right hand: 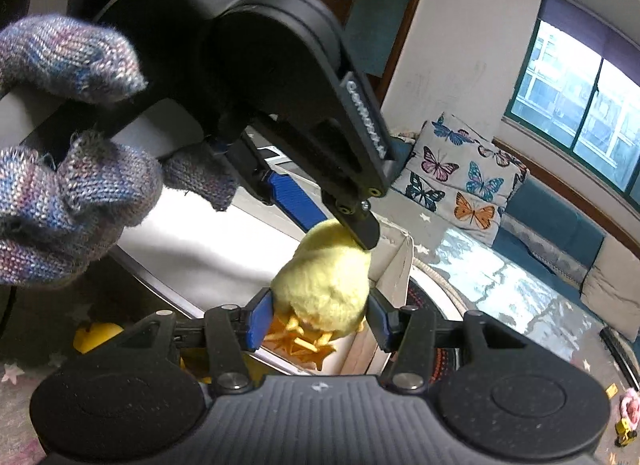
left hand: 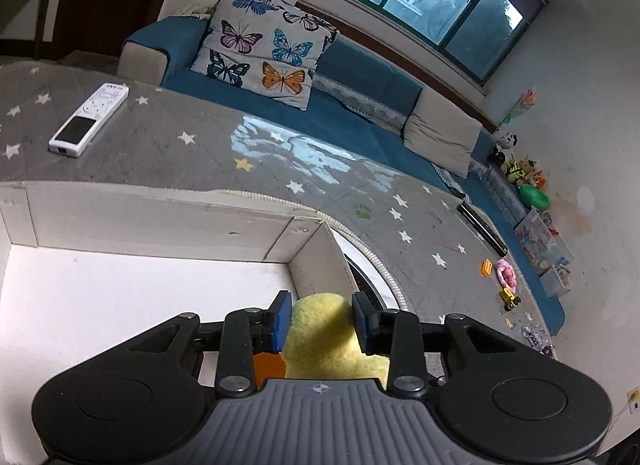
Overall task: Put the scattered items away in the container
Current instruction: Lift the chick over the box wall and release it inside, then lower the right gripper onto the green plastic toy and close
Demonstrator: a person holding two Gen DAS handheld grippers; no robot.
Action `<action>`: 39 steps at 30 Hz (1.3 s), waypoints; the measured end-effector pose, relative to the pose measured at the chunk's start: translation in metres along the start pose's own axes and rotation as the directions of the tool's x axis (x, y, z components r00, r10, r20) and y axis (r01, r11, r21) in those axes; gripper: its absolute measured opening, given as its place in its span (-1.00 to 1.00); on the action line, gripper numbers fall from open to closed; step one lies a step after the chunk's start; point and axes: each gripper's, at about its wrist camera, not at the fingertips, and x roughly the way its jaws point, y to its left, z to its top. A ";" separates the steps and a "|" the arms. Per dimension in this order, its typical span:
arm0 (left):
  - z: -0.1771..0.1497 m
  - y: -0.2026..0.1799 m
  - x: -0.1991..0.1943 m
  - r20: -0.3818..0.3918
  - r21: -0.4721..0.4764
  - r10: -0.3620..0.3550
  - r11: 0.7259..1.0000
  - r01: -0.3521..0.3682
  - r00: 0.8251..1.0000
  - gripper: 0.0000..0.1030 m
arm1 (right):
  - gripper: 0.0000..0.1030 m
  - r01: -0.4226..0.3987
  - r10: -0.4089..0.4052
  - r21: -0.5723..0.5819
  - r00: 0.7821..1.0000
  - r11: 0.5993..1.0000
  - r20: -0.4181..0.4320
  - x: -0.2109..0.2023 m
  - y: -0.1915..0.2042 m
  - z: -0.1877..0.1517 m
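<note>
A yellow plush duck with orange feet hangs over the corner of a white cardboard box. My left gripper is shut on the duck's head, blue pads pressed into the plush. In the right wrist view the left gripper comes in from above and grips the duck. My right gripper has its pads on both sides of the duck's lower body, close against the plush. The box wall stands just behind the duck.
A white remote lies on the grey star-patterned mat. A black bar, a pink toy, an orange block and a yellow truck lie near the blue sofa. A yellow toy sits low left.
</note>
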 end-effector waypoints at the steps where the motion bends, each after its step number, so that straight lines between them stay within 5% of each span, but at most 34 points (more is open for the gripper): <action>1: -0.001 0.000 -0.002 0.003 0.000 -0.004 1.000 0.004 1.000 -0.32 | 0.01 0.005 -0.005 0.002 1.000 1.000 0.004 -0.002 0.000 0.000; 18: -0.042 -0.027 -0.059 0.069 0.083 -0.072 0.994 0.066 0.995 -0.32 | 0.07 0.057 -0.063 0.081 0.995 0.995 0.079 -0.051 -0.011 -0.022; 31: -0.087 -0.048 -0.063 -0.001 0.082 -0.132 0.988 0.132 0.991 -0.32 | 0.17 0.101 -0.094 0.172 0.994 0.980 -0.047 -0.066 -0.017 -0.075; 39: -0.094 -0.050 -0.044 -0.048 0.055 -0.132 0.989 0.134 0.990 -0.32 | 0.18 0.061 -0.034 0.306 0.995 0.950 -0.092 -0.048 -0.036 -0.089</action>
